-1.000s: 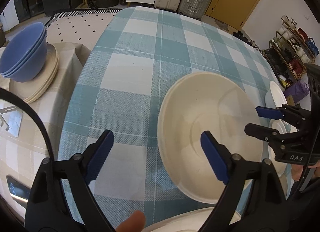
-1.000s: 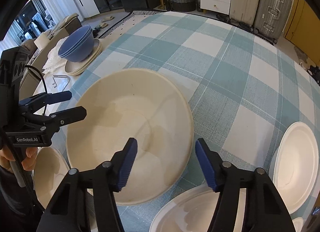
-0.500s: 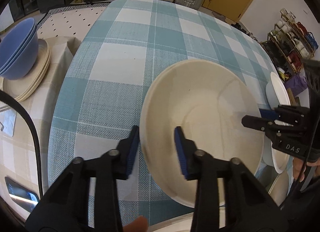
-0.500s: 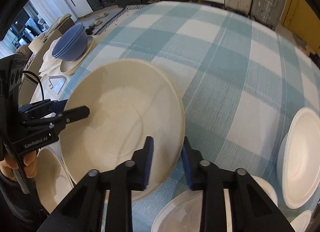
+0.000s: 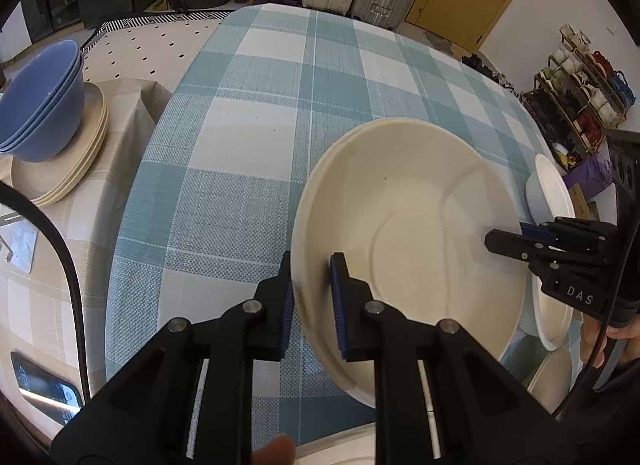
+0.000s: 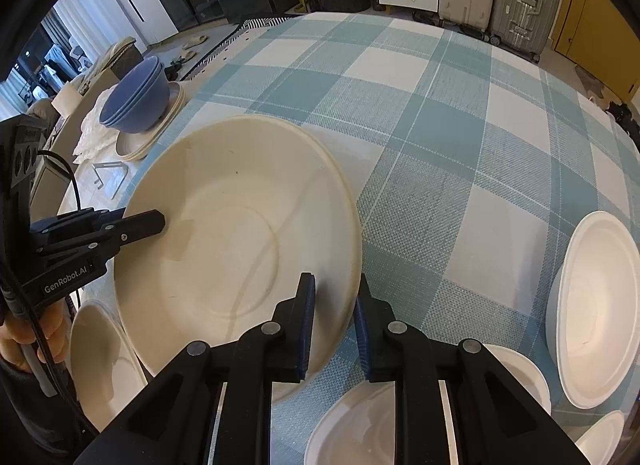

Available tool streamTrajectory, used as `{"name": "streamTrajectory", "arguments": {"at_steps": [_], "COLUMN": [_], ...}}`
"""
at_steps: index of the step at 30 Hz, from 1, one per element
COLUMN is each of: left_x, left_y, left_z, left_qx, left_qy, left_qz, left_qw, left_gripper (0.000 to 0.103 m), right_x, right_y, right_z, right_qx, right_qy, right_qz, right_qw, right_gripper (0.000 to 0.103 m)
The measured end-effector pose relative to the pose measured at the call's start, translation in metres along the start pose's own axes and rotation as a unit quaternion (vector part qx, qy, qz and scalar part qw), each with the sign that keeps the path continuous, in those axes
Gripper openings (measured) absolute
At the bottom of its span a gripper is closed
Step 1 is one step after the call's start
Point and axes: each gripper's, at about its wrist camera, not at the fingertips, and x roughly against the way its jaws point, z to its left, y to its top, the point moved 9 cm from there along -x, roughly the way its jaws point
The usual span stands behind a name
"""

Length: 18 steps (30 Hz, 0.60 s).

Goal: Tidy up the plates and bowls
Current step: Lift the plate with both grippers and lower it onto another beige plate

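Note:
A large cream plate is held between both grippers above the blue-checked table. My left gripper is shut on its near-left rim. My right gripper is shut on the opposite rim of the same plate. The right gripper also shows in the left wrist view, and the left gripper shows in the right wrist view. Stacked blue bowls sit on stacked cream plates on a side table at the left.
White plates and bowls lie near the table's front and right edges. A phone lies on the beige-checked side table. Suitcases, drawers and a basket stand beyond the table's far edge.
Both grippers went from open to shut on opposite rims of the cream plate. The plate now sits tilted and a little raised between them.

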Motion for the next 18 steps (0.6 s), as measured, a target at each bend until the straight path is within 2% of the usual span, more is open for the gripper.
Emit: {"name": "streamTrajectory", "arguments": {"at_steps": [6, 18], "left_x": [0.013, 0.029], "left_y": [0.005, 0.016], "left_z": [0.001, 0.0], "left_qx": [0.014, 0.018], "left_qy": [-0.009, -0.012], "left_qz": [-0.013, -0.041], "left_qw": [0.9998, 0.9989], "left_gripper": [0.014, 0.014], "right_x": [0.016, 0.034], "right_y": [0.006, 0.015], "right_z": [0.003, 0.008], "right_qx": [-0.002, -0.009], "right_qy": [-0.009, -0.013], "right_qz": [-0.029, -0.058], "right_qw": [1.0, 0.998], "right_gripper": [0.017, 0.016]}}
